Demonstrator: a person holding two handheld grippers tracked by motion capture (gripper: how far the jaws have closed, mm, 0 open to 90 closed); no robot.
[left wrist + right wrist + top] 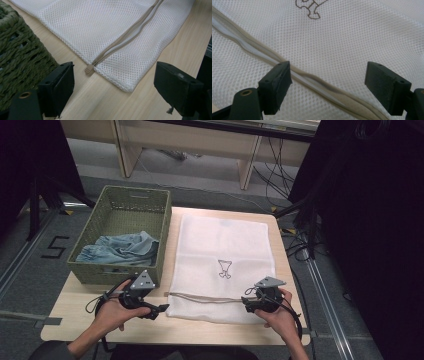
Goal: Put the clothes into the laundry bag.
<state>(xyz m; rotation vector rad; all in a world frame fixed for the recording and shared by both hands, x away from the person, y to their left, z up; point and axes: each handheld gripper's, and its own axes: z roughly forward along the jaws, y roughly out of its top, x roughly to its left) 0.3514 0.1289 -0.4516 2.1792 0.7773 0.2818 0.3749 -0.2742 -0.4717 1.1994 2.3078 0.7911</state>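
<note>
A white mesh laundry bag [220, 260] lies flat on the wooden table [80, 317], with a beige zipper [205, 297] running across its near end. The zipper's pull [89, 69] sticks out at the bag's left corner. My left gripper [159, 310] hovers open just left of that corner, with the pull between and ahead of its jaws [113, 92]. My right gripper [248, 306] is open over the bag's right end, its jaws straddling the zipper line [312, 77]. A small drawn emblem [225, 269] marks the bag's middle.
A green woven basket [145, 205] stands at the table's left, holding crumpled blue denim [120, 250]. Its wall sits close to my left gripper [22, 57]. Black curtains, cables and a wooden bench lie beyond the table.
</note>
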